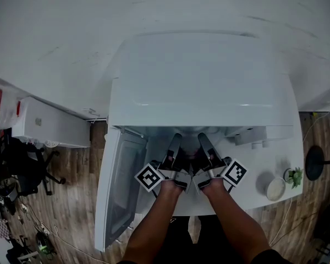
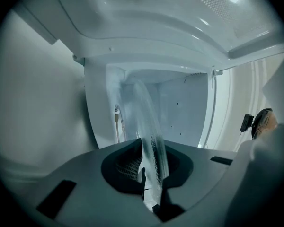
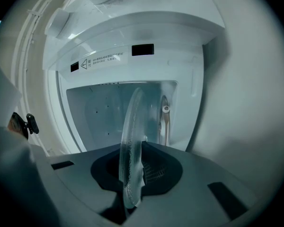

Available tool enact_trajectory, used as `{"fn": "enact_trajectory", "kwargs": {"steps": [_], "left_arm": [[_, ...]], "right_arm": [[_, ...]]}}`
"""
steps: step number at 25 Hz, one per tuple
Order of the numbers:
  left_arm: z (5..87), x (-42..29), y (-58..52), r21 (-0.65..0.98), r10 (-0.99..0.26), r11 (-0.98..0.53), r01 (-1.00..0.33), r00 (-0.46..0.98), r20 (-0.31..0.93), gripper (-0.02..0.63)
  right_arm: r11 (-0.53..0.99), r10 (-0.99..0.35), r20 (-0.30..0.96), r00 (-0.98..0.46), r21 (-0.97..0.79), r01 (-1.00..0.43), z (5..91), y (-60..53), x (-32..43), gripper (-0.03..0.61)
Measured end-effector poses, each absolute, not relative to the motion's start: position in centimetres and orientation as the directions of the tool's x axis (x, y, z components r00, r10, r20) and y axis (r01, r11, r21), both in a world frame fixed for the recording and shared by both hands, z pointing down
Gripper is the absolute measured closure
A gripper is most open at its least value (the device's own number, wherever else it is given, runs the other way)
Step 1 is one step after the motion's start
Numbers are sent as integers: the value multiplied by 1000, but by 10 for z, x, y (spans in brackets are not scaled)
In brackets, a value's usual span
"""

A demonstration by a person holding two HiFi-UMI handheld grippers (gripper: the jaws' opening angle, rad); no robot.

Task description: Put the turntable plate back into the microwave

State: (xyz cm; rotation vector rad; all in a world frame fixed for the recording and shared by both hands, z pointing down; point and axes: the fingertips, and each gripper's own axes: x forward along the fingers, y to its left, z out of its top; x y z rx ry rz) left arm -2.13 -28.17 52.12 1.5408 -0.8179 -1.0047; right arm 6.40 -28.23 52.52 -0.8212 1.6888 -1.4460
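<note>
A white microwave (image 1: 201, 76) stands on a white table, its door (image 1: 118, 186) swung open to the left. Both grippers reach side by side into its opening. The clear glass turntable plate (image 2: 144, 117) shows edge-on in the left gripper view, and my left gripper (image 2: 151, 174) is shut on its rim. In the right gripper view the same plate (image 3: 132, 141) stands edge-on between the jaws of my right gripper (image 3: 132, 183), which is shut on it too. Behind the plate lies the pale cavity (image 3: 99, 108). From the head, the left gripper (image 1: 175, 144) and the right gripper (image 1: 204, 144) are seen; the plate is mostly hidden.
A small white bowl (image 1: 275, 189) and a little potted plant (image 1: 295, 176) sit on the table right of the microwave. A white cabinet (image 1: 49, 122) and a black office chair (image 1: 22, 164) stand on the wooden floor to the left.
</note>
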Motion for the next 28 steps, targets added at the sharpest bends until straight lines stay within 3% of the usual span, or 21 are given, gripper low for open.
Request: {"fn": "enact_trajectory", "kwargs": {"steps": [28], "left_arm": [[516, -20, -316, 979, -893, -198, 54, 403, -203, 566]], "right_arm": [[167, -843, -133, -522, -986, -19, 522, -292, 66, 526]]}}
